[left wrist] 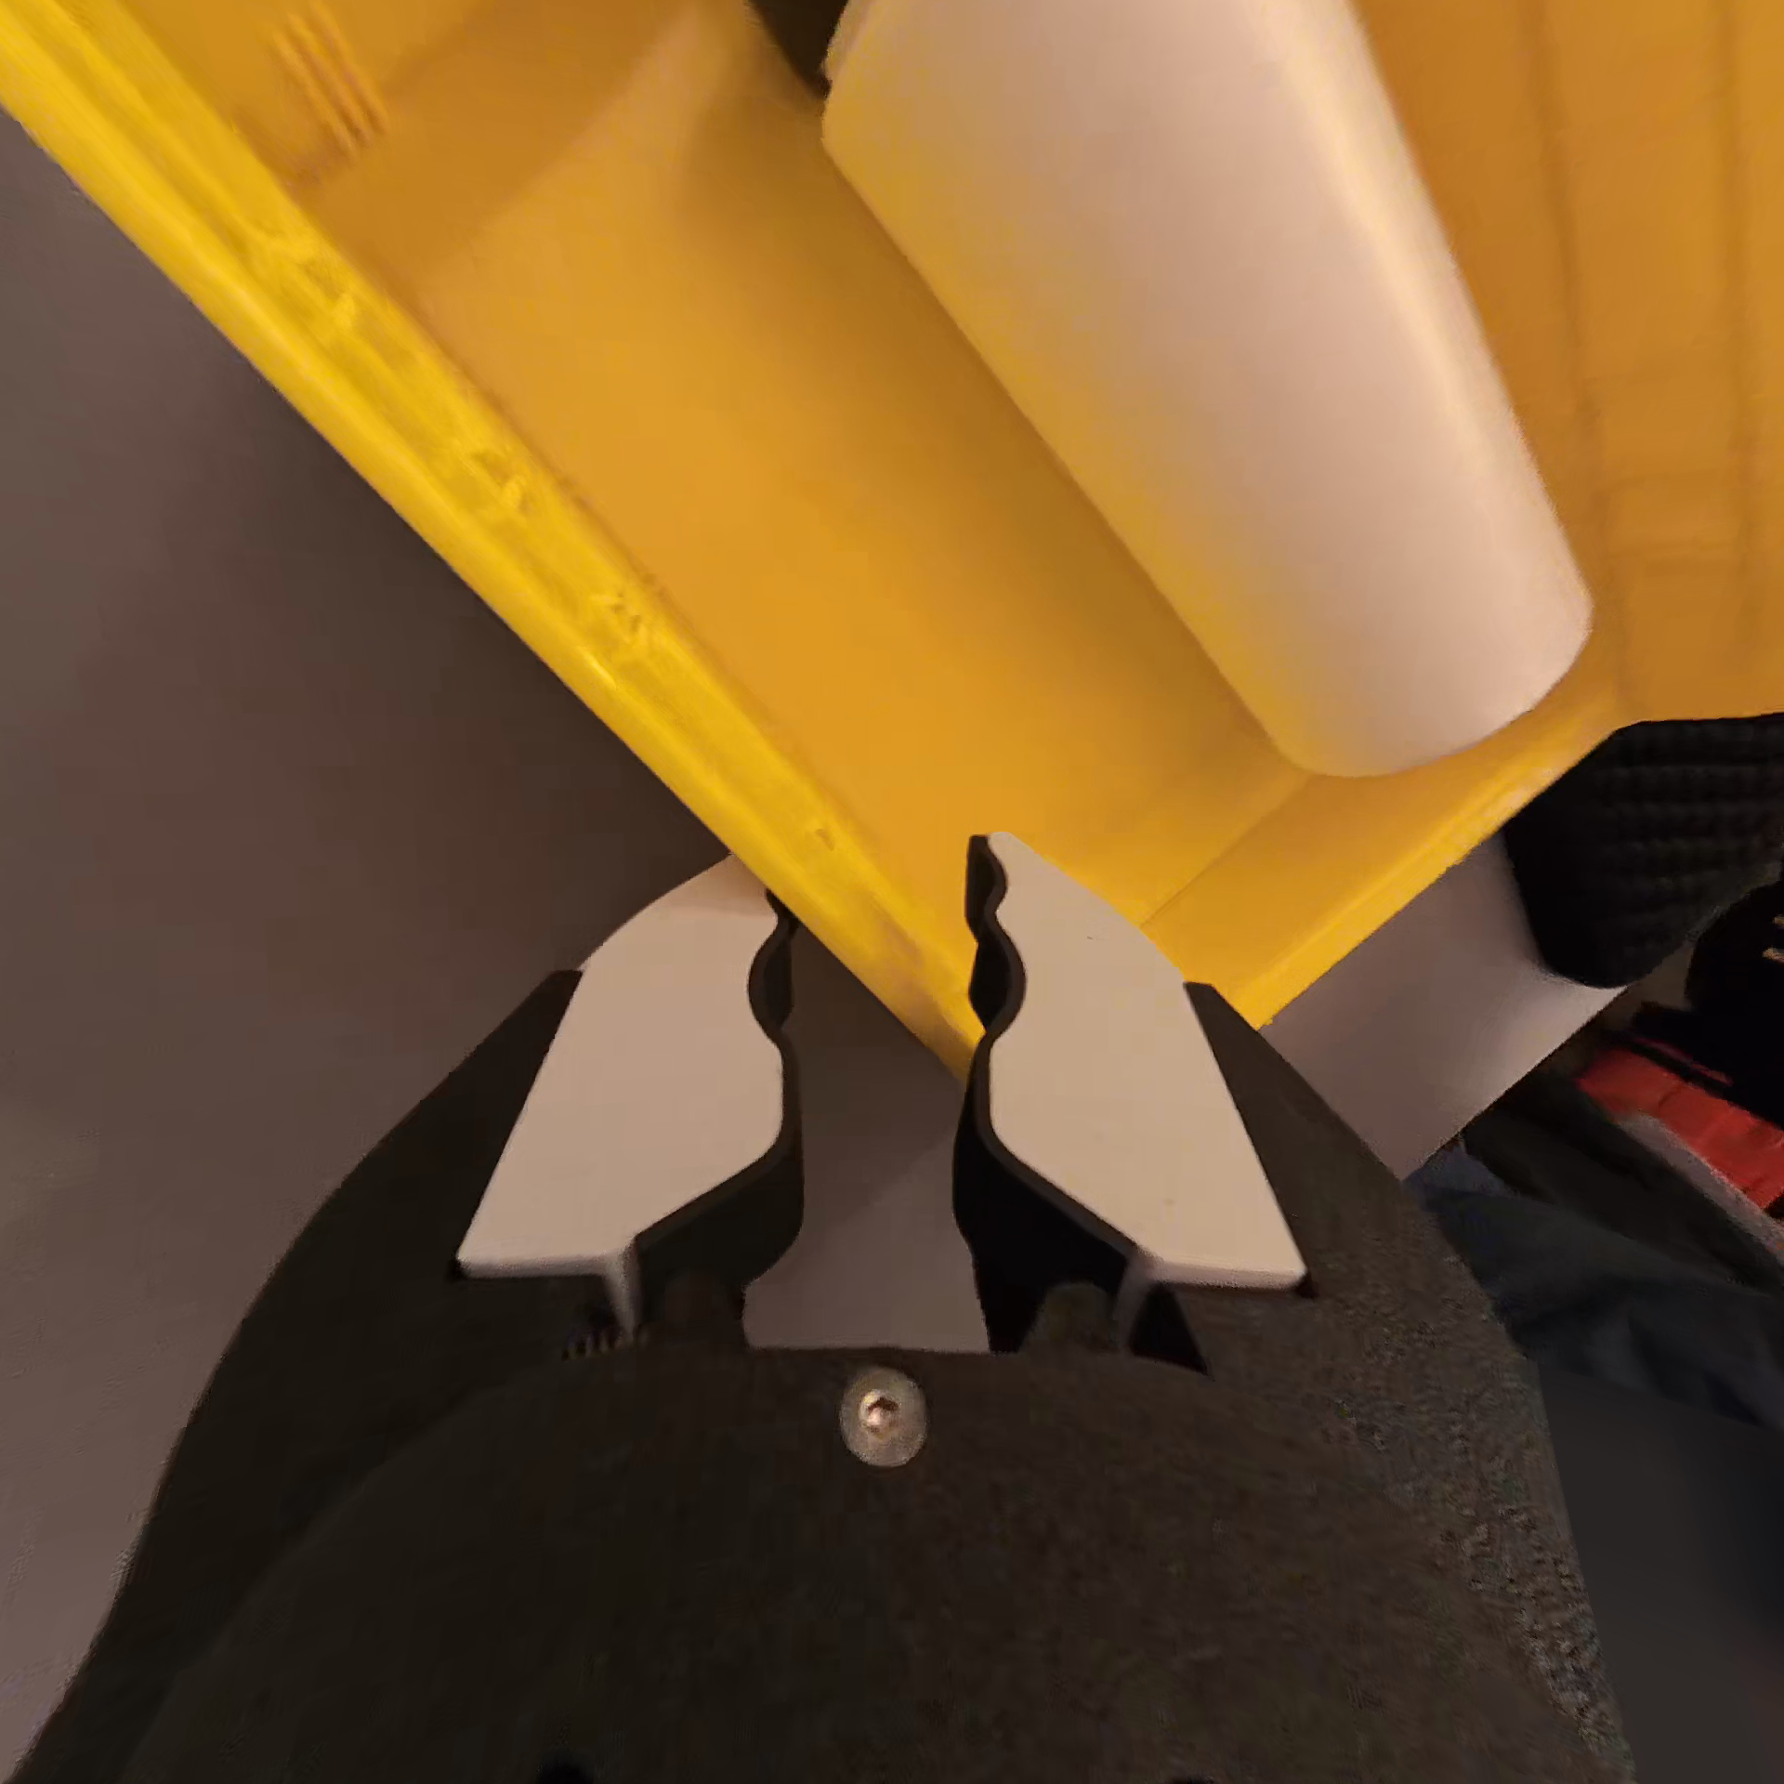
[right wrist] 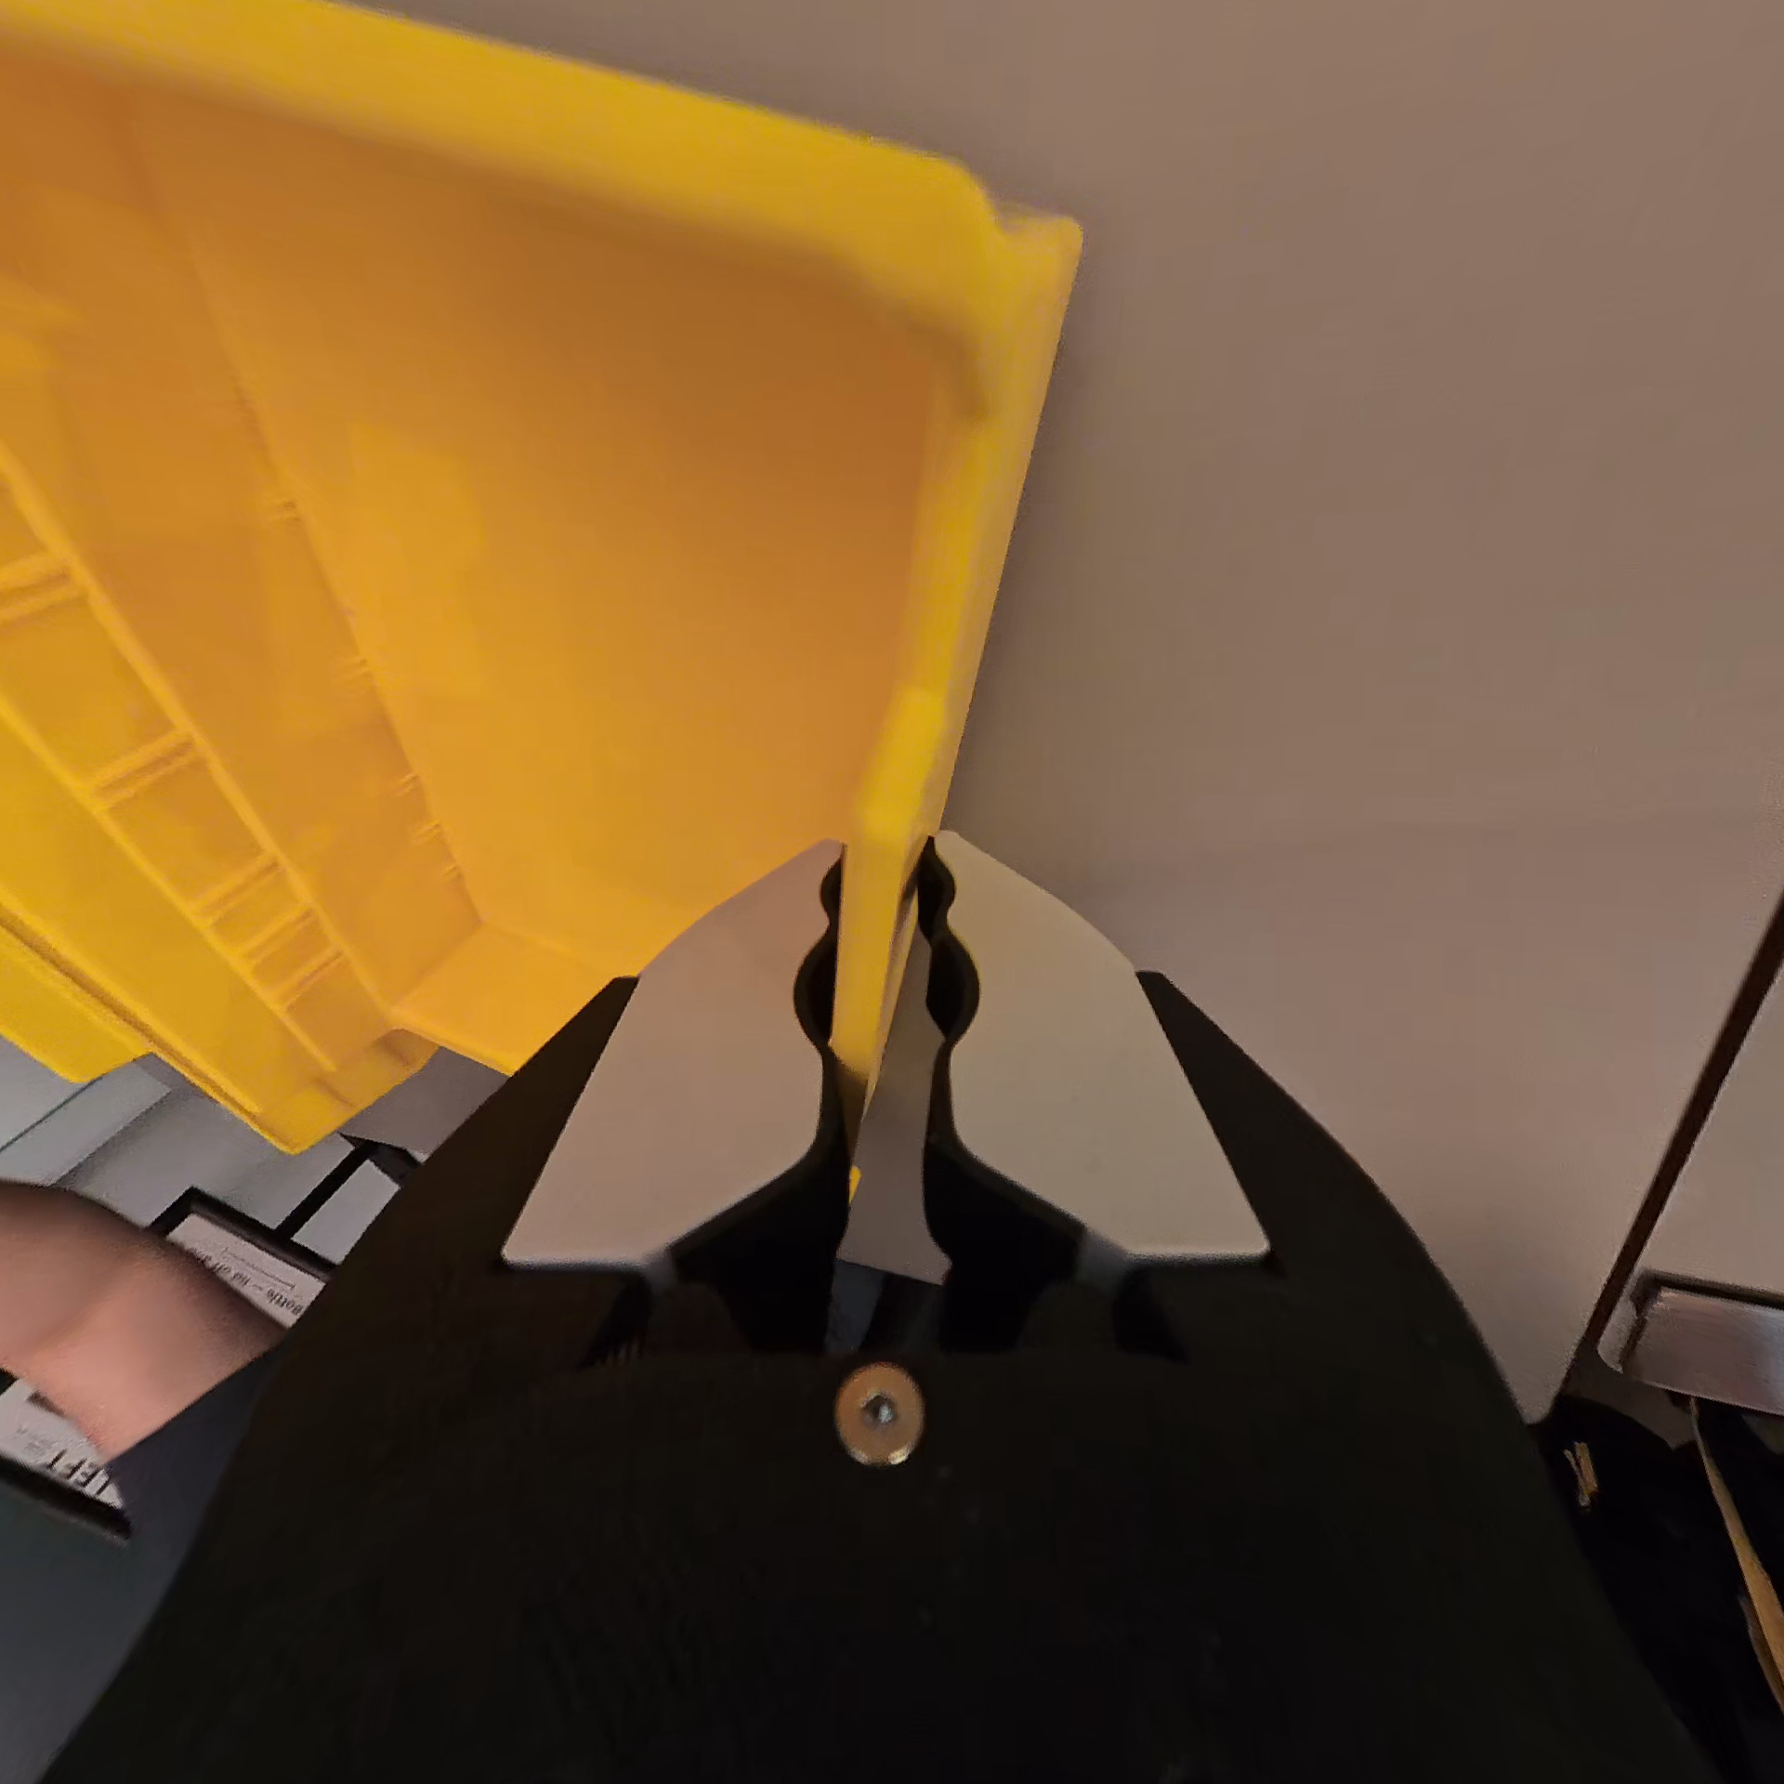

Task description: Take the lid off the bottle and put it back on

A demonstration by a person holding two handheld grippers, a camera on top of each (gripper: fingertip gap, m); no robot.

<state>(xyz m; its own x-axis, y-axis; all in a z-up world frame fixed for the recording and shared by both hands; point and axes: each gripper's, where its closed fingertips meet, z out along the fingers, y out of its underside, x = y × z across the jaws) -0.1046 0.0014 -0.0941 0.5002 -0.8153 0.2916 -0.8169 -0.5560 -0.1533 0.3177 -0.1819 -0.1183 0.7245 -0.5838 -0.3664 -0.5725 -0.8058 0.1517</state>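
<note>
Apparently both hand-held grippers, left hand-held gripper [left wrist: 874, 965] and right hand-held gripper [right wrist: 880, 951], pinch the yellow bin [right wrist: 541, 502] rim.

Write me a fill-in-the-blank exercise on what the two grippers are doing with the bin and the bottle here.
1. The bin that both grippers grip is coloured ____.
2. The right gripper is shut on the bin's ____.
3. The white bottle lies ____ the bin.
4. The left gripper has one finger on each side of the bin's ____.

Missing words: yellow; rim; inside; rim
</note>
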